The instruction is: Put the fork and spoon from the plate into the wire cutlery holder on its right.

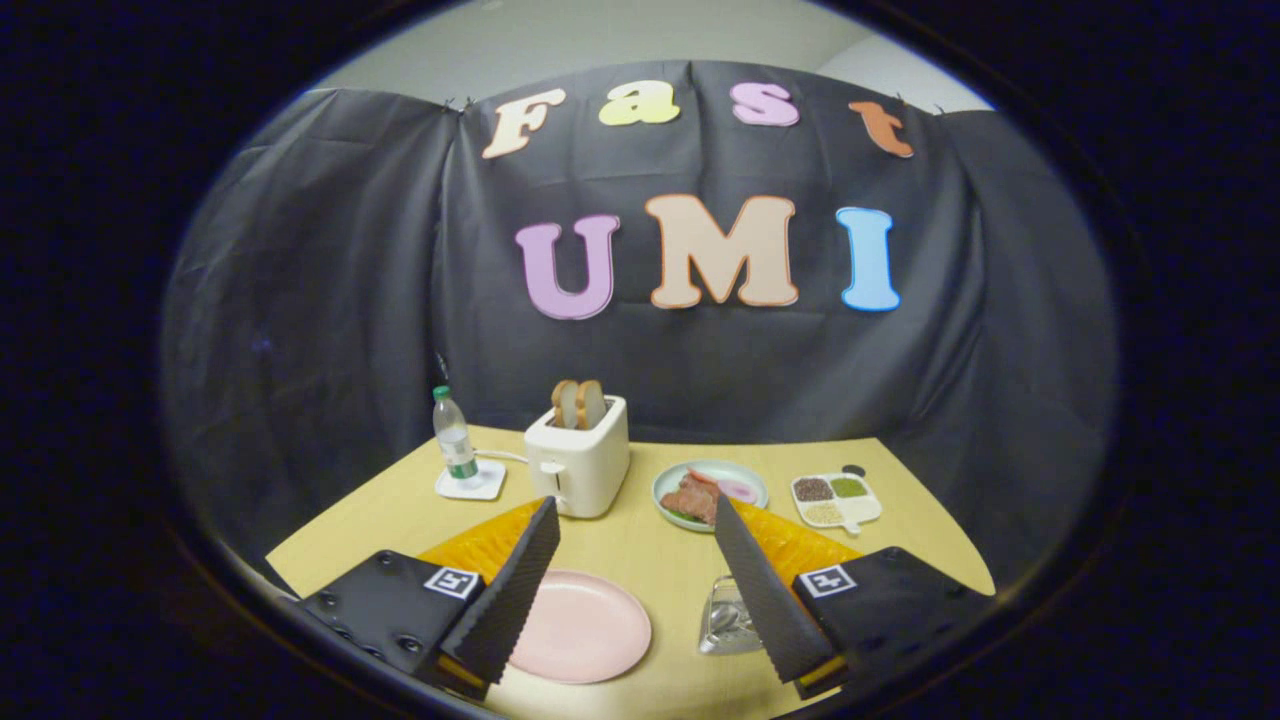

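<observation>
In the gripper view, the gripper (635, 505) is held above the near edge of the tabletop (640, 550). Its jaws are spread wide apart and nothing is gripped between them.

The pink plate (580, 628) lies just ahead of the left finger and partly under it, and its face appears bare. Just to the right of the plate stands the wire cutlery holder (722, 620), partly covered by the right finger. Shiny metal is seen inside it, with one rounded form that may be a spoon bowl. Fork and spoon cannot be told apart there, so it is judged, not seen, that the cutlery is lodged in the holder and not on the plate.

Well beyond the fingers are a white toaster (578, 465) with bread slices (578, 402) standing in it, a small bottle (453, 435) to its left, a green plate (665, 485) of food and a divided tray (870, 510) of grains.

Metal cutlery of this kind is judged to be stiff, light and smooth, and so likely to slip or pivot in a loose grip. A piece lying flat would best be taken across the narrow handle, near its middle, with the jaws closed squarely. Little height is offered above a plate, so the rim may be scraped. The holder is judged to be light and open-meshed. It could be nudged or tipped by a careless drop, and thin tines could be caught in the wire.
</observation>
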A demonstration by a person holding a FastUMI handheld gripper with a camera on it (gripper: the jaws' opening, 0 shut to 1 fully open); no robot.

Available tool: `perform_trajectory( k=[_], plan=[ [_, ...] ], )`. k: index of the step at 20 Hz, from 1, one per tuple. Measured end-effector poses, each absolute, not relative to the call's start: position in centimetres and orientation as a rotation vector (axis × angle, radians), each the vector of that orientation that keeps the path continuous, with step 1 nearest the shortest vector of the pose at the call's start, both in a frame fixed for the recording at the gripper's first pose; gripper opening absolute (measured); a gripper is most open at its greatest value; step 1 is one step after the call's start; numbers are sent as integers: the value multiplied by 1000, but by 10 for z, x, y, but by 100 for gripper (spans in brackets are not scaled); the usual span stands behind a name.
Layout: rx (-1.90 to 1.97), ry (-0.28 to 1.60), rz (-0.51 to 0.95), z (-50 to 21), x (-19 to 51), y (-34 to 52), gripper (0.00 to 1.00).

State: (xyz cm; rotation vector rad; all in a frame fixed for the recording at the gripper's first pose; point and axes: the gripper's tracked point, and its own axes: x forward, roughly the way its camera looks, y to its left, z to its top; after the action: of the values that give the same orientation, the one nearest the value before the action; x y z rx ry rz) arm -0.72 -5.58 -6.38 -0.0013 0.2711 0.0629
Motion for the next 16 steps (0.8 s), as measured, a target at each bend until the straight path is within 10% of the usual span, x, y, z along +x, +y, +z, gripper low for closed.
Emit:
perform_trajectory(
  k=[16],
  plan=[
    [-68,121,49,-21,0,-43,99]
  ],
)
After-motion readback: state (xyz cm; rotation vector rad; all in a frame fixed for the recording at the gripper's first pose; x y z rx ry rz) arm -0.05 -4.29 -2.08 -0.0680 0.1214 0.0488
